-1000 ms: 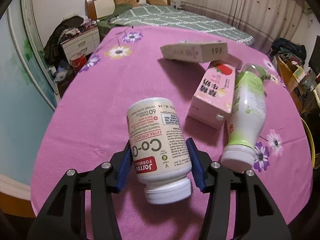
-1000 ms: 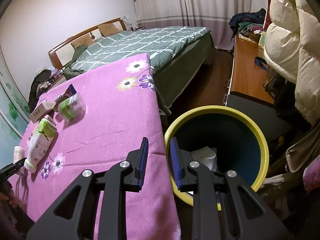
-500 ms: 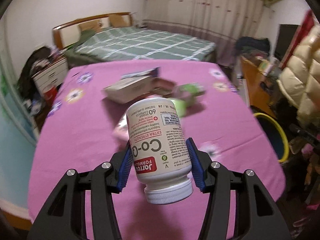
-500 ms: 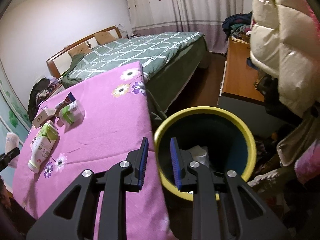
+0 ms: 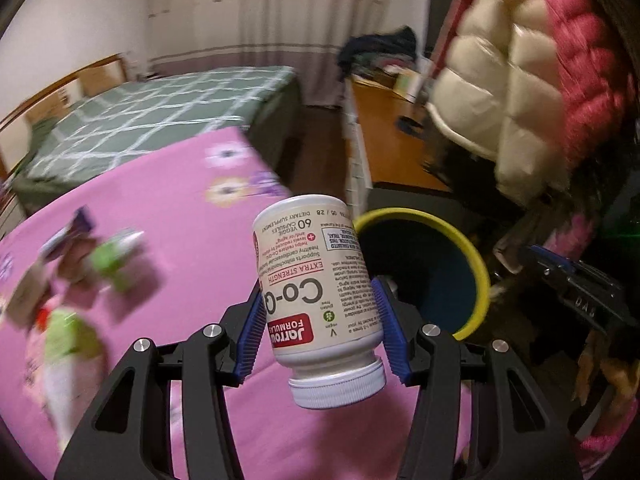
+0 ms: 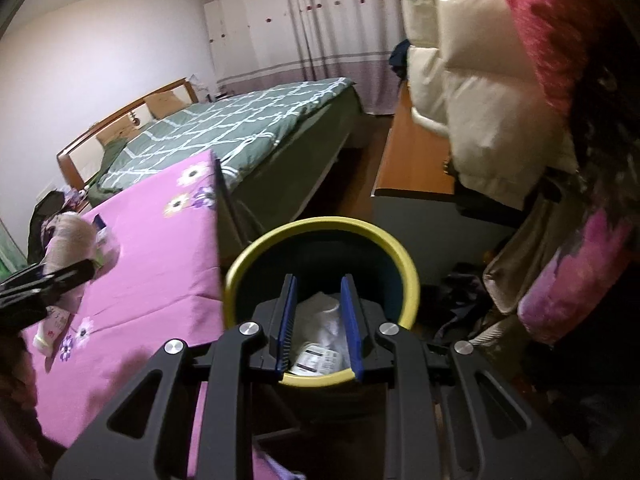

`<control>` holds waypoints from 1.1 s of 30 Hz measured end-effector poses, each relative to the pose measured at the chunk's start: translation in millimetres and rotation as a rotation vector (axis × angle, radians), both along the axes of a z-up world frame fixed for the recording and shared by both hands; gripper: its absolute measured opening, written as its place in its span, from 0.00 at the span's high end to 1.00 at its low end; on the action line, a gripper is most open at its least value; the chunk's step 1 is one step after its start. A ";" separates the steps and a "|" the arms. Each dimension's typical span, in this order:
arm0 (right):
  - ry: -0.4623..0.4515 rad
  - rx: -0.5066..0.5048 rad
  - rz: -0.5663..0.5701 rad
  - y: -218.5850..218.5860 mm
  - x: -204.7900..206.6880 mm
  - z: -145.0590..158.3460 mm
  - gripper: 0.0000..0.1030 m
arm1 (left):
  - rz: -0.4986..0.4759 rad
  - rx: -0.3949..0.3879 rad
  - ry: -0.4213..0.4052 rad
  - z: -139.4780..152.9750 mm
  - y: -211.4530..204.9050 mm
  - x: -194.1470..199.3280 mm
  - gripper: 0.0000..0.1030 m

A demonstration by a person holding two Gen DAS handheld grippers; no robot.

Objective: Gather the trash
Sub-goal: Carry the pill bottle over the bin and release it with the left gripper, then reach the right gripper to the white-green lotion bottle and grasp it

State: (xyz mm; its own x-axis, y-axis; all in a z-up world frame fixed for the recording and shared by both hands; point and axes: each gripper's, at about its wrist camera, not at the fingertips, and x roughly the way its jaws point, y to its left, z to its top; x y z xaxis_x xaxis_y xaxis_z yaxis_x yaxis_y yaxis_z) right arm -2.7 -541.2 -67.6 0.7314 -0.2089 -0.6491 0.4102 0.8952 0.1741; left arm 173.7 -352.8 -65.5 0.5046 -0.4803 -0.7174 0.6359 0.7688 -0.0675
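Left gripper is clenching the pill bottle upside down above the pink table, near the bin; releasing should wait until it hangs over the opening. Right gripper is hovering above the bin, jaws slightly apart, holding nothing.

Left wrist view is pretty smeared: the pile of trash on the pink tablecloth is just blurry green, white and brown blobs, can't tell what's what. The supplement bottle covers the near left rim of the yellow-rimmed bin. Right gripper is cut off by the edge.
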 end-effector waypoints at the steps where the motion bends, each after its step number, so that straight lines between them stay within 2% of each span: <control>1: 0.001 0.003 -0.007 -4.5 -1.9 -1.5 0.79 | -0.019 0.003 0.003 -2.0 -13.3 0.1 0.50; 8: 0.004 0.009 -0.042 -24.5 -13.6 -8.5 0.79 | -0.104 0.034 0.033 -24.1 -93.8 14.0 0.50; 12: 0.009 0.019 -0.050 -28.3 -16.4 -13.2 0.78 | -0.126 0.059 0.060 -41.8 -121.4 25.2 0.49; 14: 0.012 0.027 -0.055 -30.8 -18.0 -15.7 0.75 | -0.123 0.075 0.050 -51.1 -131.3 27.8 0.37; 15: 0.012 0.027 -0.058 -31.1 -18.7 -16.1 0.73 | -0.117 0.079 0.039 -53.2 -132.4 27.9 0.26; 17: 0.015 0.033 -0.061 -32.9 -18.7 -17.9 0.72 | -0.107 0.085 0.016 -54.6 -134.1 26.9 0.22; 20: 0.014 0.039 -0.061 -33.7 -17.4 -19.3 0.72 | -0.102 0.078 -0.001 -47.3 -125.5 23.9 0.20; 25: 0.013 0.040 -0.043 -25.4 -11.9 -17.8 0.72 | -0.041 0.038 -0.065 -18.4 -84.2 18.3 0.13; 29: 0.013 0.041 -0.011 -11.3 -1.0 -16.6 0.71 | 0.032 -0.004 -0.101 2.8 -33.4 18.0 0.09; 33: 0.016 0.036 0.067 22.5 24.5 -15.1 0.71 | 0.152 -0.029 -0.119 18.5 43.6 23.9 0.09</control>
State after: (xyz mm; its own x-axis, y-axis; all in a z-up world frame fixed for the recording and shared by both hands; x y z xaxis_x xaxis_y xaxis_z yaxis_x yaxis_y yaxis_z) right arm 21.8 -518.6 -82.7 0.7324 -0.1366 -0.6671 0.3528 0.9141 0.2001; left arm 197.6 -309.2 -47.0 0.6531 -0.4116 -0.6356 0.5175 0.8554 -0.0221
